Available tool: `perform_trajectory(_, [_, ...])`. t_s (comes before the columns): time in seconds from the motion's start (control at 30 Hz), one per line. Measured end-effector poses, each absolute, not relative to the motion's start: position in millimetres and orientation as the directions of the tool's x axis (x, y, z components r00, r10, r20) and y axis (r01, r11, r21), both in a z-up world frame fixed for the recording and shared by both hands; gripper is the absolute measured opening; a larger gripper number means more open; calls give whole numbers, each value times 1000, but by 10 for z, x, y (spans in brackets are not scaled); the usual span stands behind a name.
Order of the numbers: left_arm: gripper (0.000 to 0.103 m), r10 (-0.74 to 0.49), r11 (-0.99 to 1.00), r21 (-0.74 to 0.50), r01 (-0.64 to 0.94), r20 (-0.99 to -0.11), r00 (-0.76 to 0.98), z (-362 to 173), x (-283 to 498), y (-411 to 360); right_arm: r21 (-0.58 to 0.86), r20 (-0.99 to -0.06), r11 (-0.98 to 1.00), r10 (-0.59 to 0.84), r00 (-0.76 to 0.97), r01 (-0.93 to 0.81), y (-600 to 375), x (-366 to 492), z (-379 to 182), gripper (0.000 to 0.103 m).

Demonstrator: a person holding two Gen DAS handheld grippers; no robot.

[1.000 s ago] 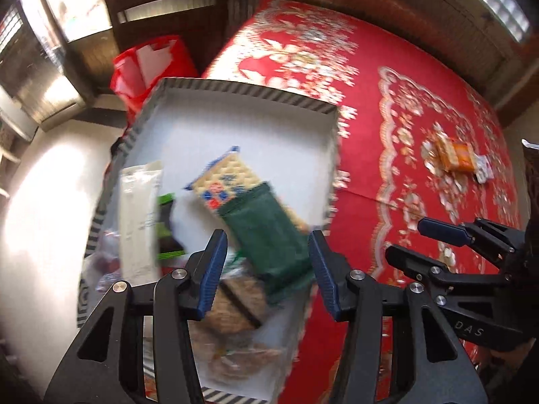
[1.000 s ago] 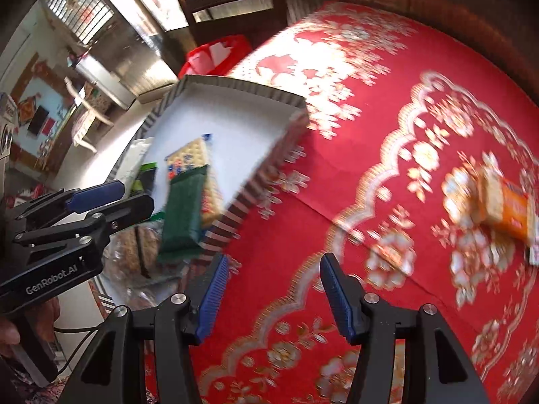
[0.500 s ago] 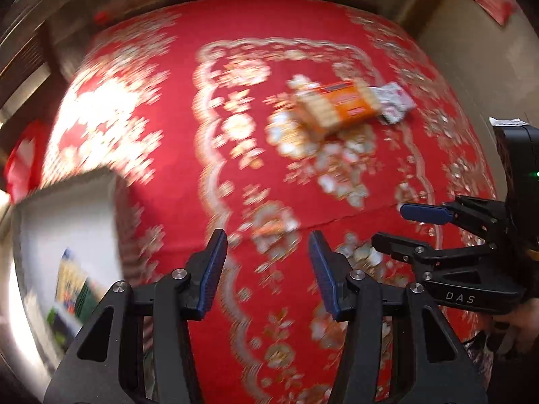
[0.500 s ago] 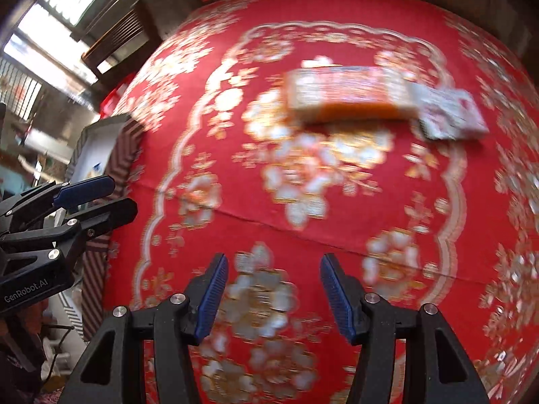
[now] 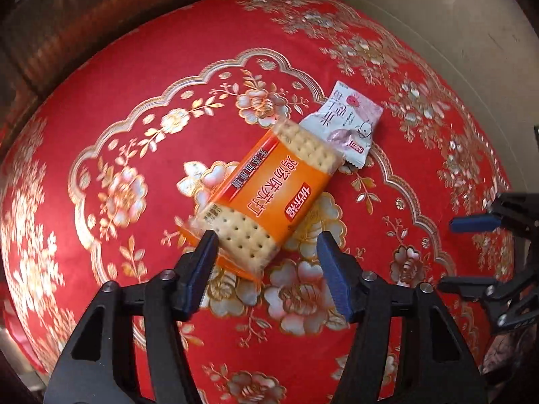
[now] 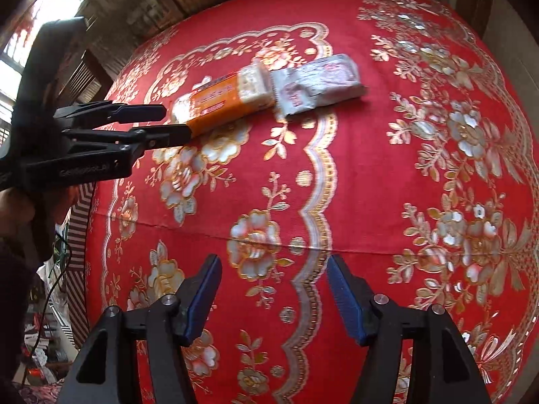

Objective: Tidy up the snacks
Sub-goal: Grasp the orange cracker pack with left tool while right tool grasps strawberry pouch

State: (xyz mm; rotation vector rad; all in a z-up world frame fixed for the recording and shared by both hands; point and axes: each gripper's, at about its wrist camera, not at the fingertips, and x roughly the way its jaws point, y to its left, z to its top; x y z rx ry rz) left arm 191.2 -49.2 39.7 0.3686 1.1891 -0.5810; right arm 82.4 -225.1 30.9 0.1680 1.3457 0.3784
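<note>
An orange cracker packet lies on the red floral tablecloth, with a small white and pink snack pouch touching its far end. My left gripper is open, its fingertips on either side of the packet's near end, not closed on it. In the right wrist view the packet and pouch lie at the far side, and the left gripper reaches the packet from the left. My right gripper is open and empty, well short of both snacks, over bare cloth.
The striped wall of the snack box shows at the left edge of the right wrist view, behind the left hand. A pale wall borders the table at the far right. A wooden chair stands beyond the table's left side.
Both grippers have swung away from the striped box toward the orange packet and pouch. The left gripper has closed in until its open fingers flank the packet's near end.
</note>
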Motion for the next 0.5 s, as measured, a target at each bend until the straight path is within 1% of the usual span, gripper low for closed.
perform_trajectory(0.03, [72,-223,784,-16,621,-940,258,386,1922,-523,332,-917,929,359,176,-163,-2299,831,299,63])
perform_trajectory(0.07, [73,-216,768,4,641,-940,264,376,1926,-560,331,-918,930,356,177,-157,-2331,839,290,63])
perform_trajectory(0.17, [73,-180,734,72,675,-938,296,356,1980,-659,334,-917,932,356,178,-142,-2395,911,252,64])
perform_trajectory(0.27, [73,-175,718,97,689,-933,314,352,2071,-719,333,-919,932,355,171,-143,-2386,987,210,64])
perform_trajectory(0.4, [73,-202,656,99,748,-932,301,339,2165,-835,326,-921,933,350,170,-154,-2358,1052,198,64])
perform_trajectory(0.5, [74,-161,589,160,793,-938,308,245,2194,-977,323,-923,933,348,167,-159,-2360,1091,196,64])
